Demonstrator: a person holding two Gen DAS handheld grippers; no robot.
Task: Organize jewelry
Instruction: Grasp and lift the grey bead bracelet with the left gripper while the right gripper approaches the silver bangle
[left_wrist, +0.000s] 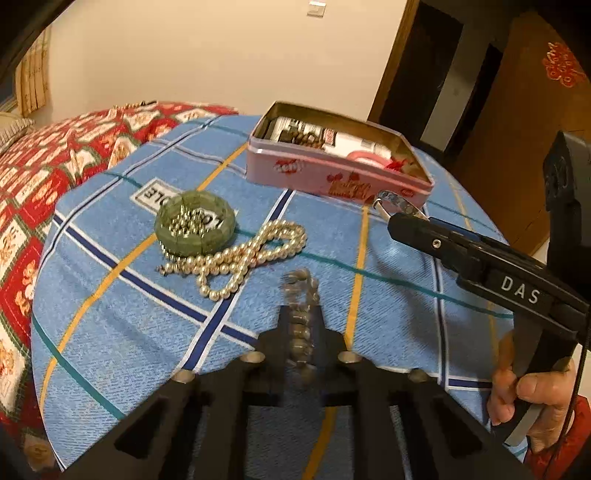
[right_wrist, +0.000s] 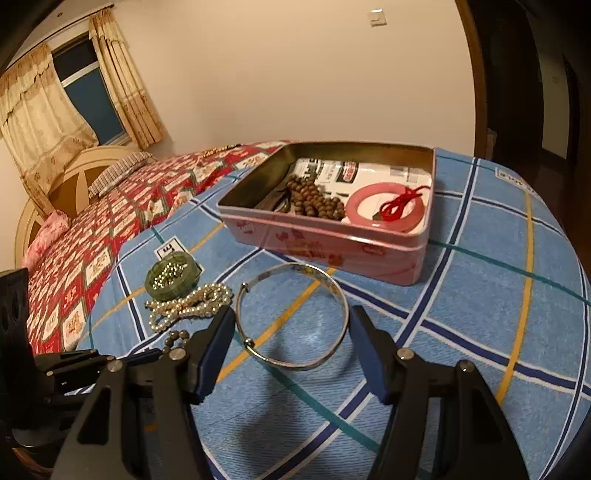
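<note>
My left gripper (left_wrist: 301, 314) is shut on a dark bead bracelet (left_wrist: 299, 280), which is blurred and runs between its fingers; its beads (right_wrist: 173, 336) also show in the right wrist view. My right gripper (right_wrist: 291, 310) is shut on a thin silver bangle (right_wrist: 291, 317), held across its width just above the cloth, in front of the open pink tin (right_wrist: 325, 247). From the left wrist view that gripper (left_wrist: 395, 221) carries the bangle (left_wrist: 388, 201) near the tin (left_wrist: 332, 177). On the cloth lie a green bracelet (left_wrist: 194, 225) and a pearl necklace (left_wrist: 240, 254).
The tin holds brown wooden beads (right_wrist: 317, 203) and a pink bangle (right_wrist: 384, 218) with a red cord. A blue plaid cloth (left_wrist: 388, 258) covers the surface, with a red patterned quilt (left_wrist: 37, 177) to the left. A person's hand (left_wrist: 524, 398) grips the right tool's handle.
</note>
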